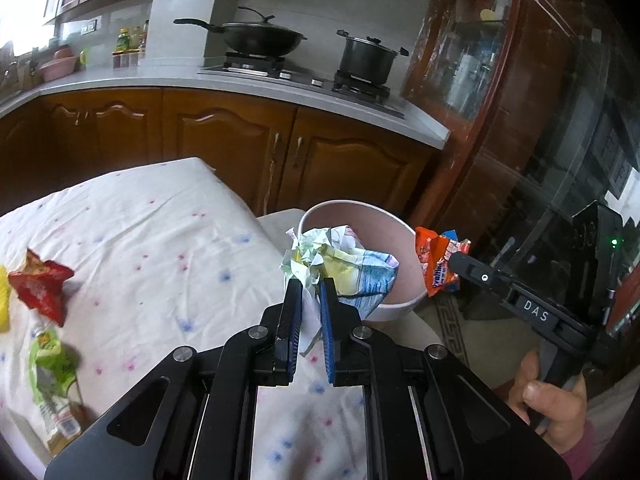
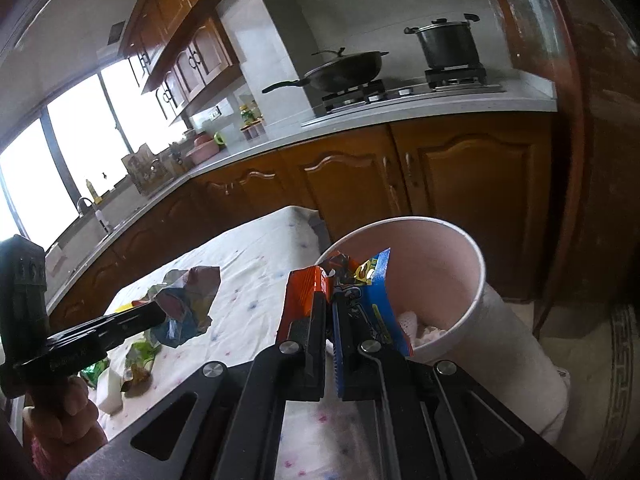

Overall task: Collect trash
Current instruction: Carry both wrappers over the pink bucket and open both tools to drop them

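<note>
My left gripper [image 1: 310, 286] is shut on a crumpled pale wrapper [image 1: 352, 268] and holds it at the near rim of the pink trash bin [image 1: 384, 220]. My right gripper [image 2: 329, 300] is shut on an orange and blue snack wrapper [image 2: 372, 280] and holds it over the bin's near rim [image 2: 476, 256]. White crumpled trash lies inside the bin [image 2: 428, 332]. In the left wrist view the right gripper [image 1: 454, 260] holds the orange wrapper [image 1: 434, 264] just right of the bin. In the right wrist view the left gripper [image 2: 160, 314] holds the crumpled wrapper [image 2: 188, 304] over the table.
The table has a white dotted cloth [image 1: 160, 240]. On it lie a red snack bag [image 1: 40, 286], a green and white pouch [image 1: 52, 376] and a yellow item [image 1: 3, 304]. Brown kitchen cabinets [image 1: 240, 140] stand behind, and a dark wooden cabinet [image 1: 520, 100] is at the right.
</note>
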### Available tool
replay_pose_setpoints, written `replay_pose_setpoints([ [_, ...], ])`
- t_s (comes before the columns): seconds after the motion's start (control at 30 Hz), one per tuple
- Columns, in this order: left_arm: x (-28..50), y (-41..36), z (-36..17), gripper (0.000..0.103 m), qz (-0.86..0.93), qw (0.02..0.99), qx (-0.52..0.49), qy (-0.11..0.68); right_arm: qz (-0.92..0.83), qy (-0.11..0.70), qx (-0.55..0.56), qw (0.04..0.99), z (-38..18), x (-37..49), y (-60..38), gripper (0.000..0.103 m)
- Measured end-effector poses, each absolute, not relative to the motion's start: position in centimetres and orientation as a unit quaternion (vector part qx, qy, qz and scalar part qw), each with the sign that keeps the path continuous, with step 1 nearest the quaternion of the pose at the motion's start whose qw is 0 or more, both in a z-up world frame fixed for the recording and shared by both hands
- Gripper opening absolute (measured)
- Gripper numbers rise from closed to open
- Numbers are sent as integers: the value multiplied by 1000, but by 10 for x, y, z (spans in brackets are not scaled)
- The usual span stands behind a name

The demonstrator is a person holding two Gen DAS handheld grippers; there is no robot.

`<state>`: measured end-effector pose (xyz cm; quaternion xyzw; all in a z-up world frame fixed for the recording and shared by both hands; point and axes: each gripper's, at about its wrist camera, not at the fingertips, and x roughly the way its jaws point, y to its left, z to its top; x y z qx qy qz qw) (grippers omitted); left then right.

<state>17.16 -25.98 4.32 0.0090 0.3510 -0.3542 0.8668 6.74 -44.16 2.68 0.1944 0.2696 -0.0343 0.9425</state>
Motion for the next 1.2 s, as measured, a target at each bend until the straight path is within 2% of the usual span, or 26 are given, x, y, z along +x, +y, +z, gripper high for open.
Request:
replay_pose_setpoints([
  [0.47,200,-321,30,8,-367,847,31,382,-55,279,216,934,17,80,-477,3],
  [0.93,230,-390,3,9,-351,830,89,424,-58,337,226,912,-10,117,-502,4],
  [1.0,233,-392,-3,9,-352,826,89,431,-60,341,225,911,-13,119,-503,7],
  [1.13,235,-399,-10,11,-355,820,95,438,-64,344,229,908,-18,122,-509,9],
  [1.2,235,-400,-12,20,-357,818,94,441,-65,346,231,907,-20,123,-511,14],
])
